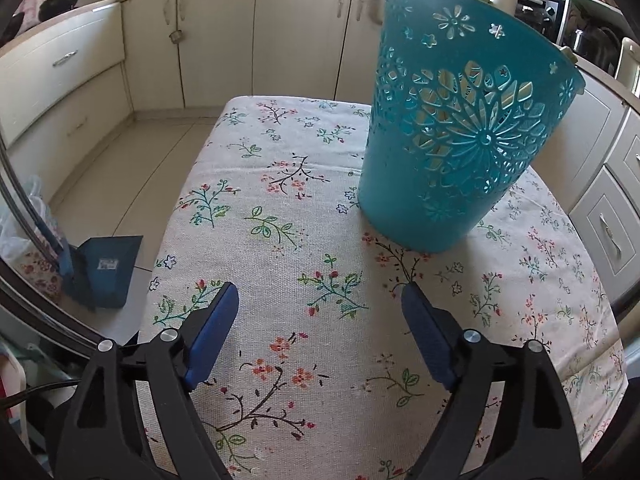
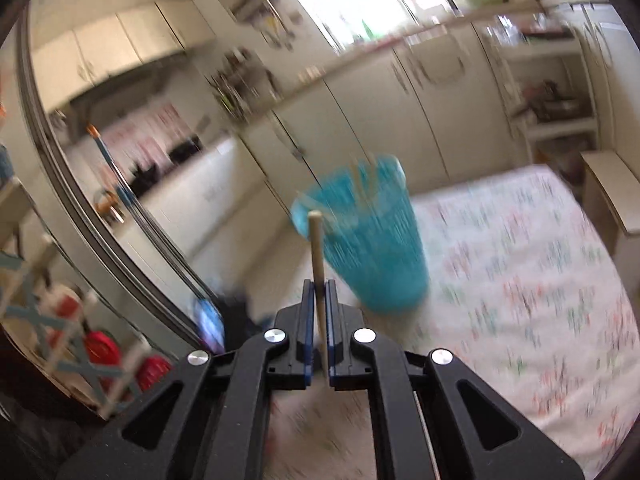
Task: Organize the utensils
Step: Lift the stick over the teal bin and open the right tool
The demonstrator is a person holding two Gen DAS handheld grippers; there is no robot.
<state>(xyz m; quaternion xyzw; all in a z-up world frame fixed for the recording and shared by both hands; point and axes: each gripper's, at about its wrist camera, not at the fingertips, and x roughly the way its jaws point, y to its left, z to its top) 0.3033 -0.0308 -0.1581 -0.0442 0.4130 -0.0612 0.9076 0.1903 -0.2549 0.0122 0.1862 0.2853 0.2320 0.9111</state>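
**K:** Right gripper (image 2: 319, 300) sits nearest the lens, pads clamped on a thin wooden stick (image 2: 316, 248). It stands upright between them, top end clear above the pads, lower end hidden behind the fingers. Can't say what kind of utensil it is.

**M:** Grip quality?

**K:** Looks pinched partway down the shaft, not at the tip. Judging by the look: light, stiff, smooth round wood. Likely to pivot or slide in flat pads if swung fast. Holding it mid-shaft as now seems right, since it leaves a free end to lead into the opening.

**M:** Target?

**K:** Teal perforated basket (image 2: 368, 240), just beyond the stick, standing on the floral tablecloth (image 2: 540, 280). View is heavily motion-blurred. Pale sticks already poke out of its rim.

**M:** Left side?

**K:** Left gripper (image 1: 318, 296) has its jaws spread wide, nothing between them, only cloth (image 1: 280, 184) under them. The basket (image 1: 460, 140) is ahead and to the right, apart from the pads. Pale shapes show through the cut-outs.

**M:** Basket risk?

**K:** Thin plastic, tall, narrow base, probably light. It could tip if the stick catches the rim. Cut-out wall probably flexes, so the plain band near the base or rim is the safer place to steady it.
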